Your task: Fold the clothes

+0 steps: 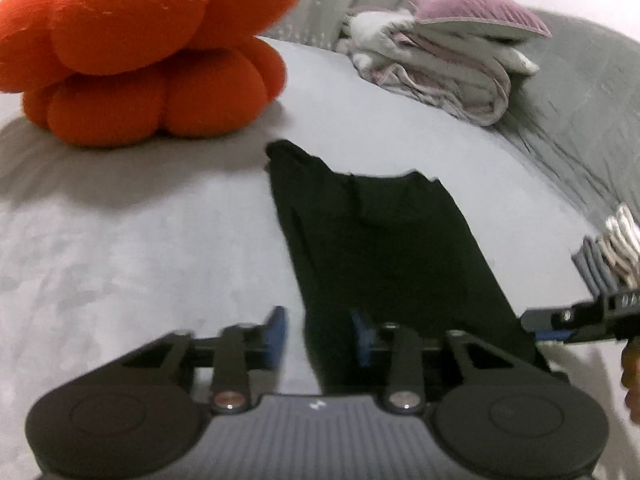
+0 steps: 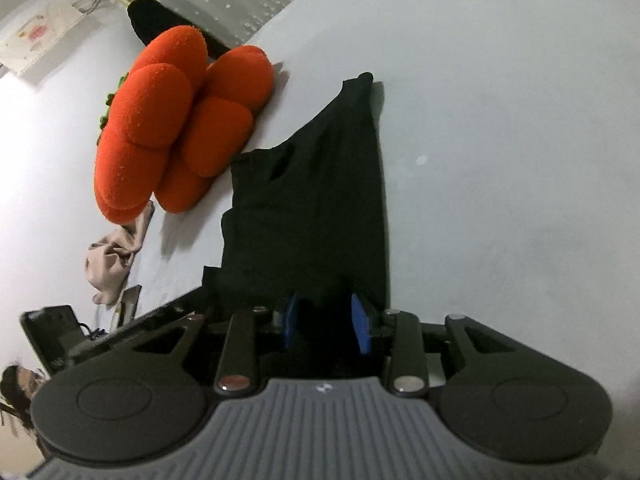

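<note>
A black garment [image 1: 380, 240], folded into a long strip, lies flat on the light grey bed sheet [image 1: 140, 240]. My left gripper [image 1: 320, 334] hovers at the strip's near left corner. Its blue pads [image 1: 280, 330] stand apart, one off the cloth and one over it, neither pressing. At the strip's near right corner my right gripper [image 1: 538, 322] shows side-on. In the right wrist view the black garment [image 2: 320, 200] runs away from my right gripper [image 2: 325, 326]. Its blue pads [image 2: 360, 328] are apart, with dark cloth in the gap and no visible pinch.
An orange lobed cushion [image 1: 140, 52] sits on the bed beyond the garment at left. Folded bedding under a purple pillow [image 1: 460, 40] lies at the back right, near a grey quilt [image 1: 592, 112]. A small stack of folded clothes [image 1: 612, 248] is at the right edge. A beige garment [image 2: 112, 264] lies crumpled by the cushion.
</note>
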`<move>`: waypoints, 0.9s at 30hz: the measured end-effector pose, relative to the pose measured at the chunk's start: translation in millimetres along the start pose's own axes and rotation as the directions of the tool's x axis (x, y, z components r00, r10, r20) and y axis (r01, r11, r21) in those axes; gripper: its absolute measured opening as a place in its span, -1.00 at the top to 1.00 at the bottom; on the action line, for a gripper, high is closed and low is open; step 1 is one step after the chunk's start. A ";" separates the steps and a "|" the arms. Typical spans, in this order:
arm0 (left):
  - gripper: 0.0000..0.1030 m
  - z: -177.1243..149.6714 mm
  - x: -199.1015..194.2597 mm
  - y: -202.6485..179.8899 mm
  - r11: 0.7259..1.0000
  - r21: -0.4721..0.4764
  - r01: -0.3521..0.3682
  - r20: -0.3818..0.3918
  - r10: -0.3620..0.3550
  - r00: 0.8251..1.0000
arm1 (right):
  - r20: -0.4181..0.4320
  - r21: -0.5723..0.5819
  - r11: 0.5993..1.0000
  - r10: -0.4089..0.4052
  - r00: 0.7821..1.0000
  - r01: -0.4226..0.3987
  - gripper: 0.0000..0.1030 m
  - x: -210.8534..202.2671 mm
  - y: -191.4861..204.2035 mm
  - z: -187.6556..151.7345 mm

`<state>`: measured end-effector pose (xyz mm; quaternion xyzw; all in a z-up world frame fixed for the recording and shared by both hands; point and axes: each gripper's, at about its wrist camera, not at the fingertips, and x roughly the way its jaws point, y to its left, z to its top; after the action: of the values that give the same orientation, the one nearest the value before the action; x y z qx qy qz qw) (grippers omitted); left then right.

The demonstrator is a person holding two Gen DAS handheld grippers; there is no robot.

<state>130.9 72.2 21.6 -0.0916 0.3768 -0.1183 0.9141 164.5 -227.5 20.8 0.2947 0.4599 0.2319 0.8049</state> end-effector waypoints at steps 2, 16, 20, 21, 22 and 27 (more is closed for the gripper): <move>0.62 -0.6 1.6 -2.8 1.000 0.013 -0.011 0.007 0.011 1.000 | -0.009 0.010 1.000 0.002 1.000 -0.001 0.33 0.7 -1.7 1.2; 0.91 16.4 -32.7 2.0 0.987 -0.045 0.156 0.133 -0.149 0.980 | 0.195 -0.277 0.961 0.058 0.979 -0.001 0.83 -18.6 31.6 0.8; 0.90 28.2 -45.7 13.3 0.920 -0.154 0.361 0.227 -0.323 0.919 | 0.259 -0.352 0.936 0.119 0.959 -0.021 0.83 -30.3 36.7 5.5; 0.90 33.6 -43.9 16.8 0.899 -0.186 0.396 0.257 -0.344 0.903 | 0.273 -0.365 0.931 0.129 0.953 -0.021 0.83 -32.0 37.2 7.9; 0.90 37.7 -39.8 19.3 0.884 -0.210 0.419 0.278 -0.357 0.892 | 0.284 -0.370 0.929 0.129 0.950 -0.016 0.83 -30.3 37.5 12.2; 0.90 46.0 9.4 34.9 0.875 -0.298 0.382 0.284 -0.301 0.910 | 0.309 -0.384 0.923 0.098 0.946 0.030 0.83 -14.9 35.9 42.6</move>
<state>175.2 106.5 38.5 -0.3299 0.2616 -0.1990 0.8850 191.2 -222.4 71.6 0.1735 0.2625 0.2801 0.9069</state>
